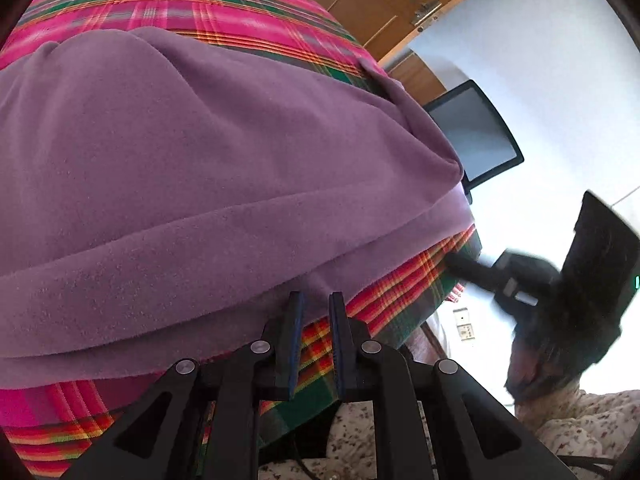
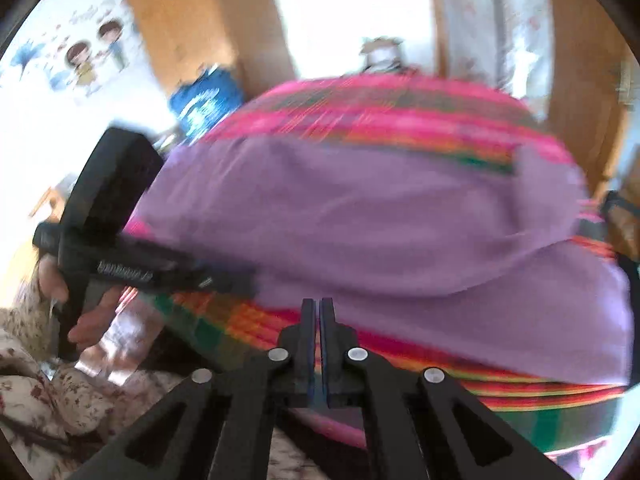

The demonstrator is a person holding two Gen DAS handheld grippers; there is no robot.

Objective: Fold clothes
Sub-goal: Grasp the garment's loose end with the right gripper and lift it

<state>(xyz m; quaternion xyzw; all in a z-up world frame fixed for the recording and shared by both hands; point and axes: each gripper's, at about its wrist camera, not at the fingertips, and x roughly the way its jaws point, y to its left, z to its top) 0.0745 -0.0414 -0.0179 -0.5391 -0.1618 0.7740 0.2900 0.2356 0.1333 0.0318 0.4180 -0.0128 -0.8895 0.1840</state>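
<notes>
Two grippers hang over the near edge of one purple fleece garment [image 1: 208, 184], which lies in soft folded layers across a pink plaid cloth [image 1: 192, 12] covering the work surface. From the left wrist view the garment fills everything from nine o'clock round to two, its doubled hem running toward four o'clock. The left gripper [image 1: 316, 312] sits at six o'clock with its jaws a narrow slit apart; nothing lies between them, only plaid cloth showing through the gap, so it looks poised at the hem, not gripping. The right gripper [image 2: 319, 312] has its fingers pressed together on nothing, and that view is smeared with motion. In the left view it appears at four o'clock, by the table corner. Judged from this, a fold is laid and both tools are free to choose the next edge
</notes>
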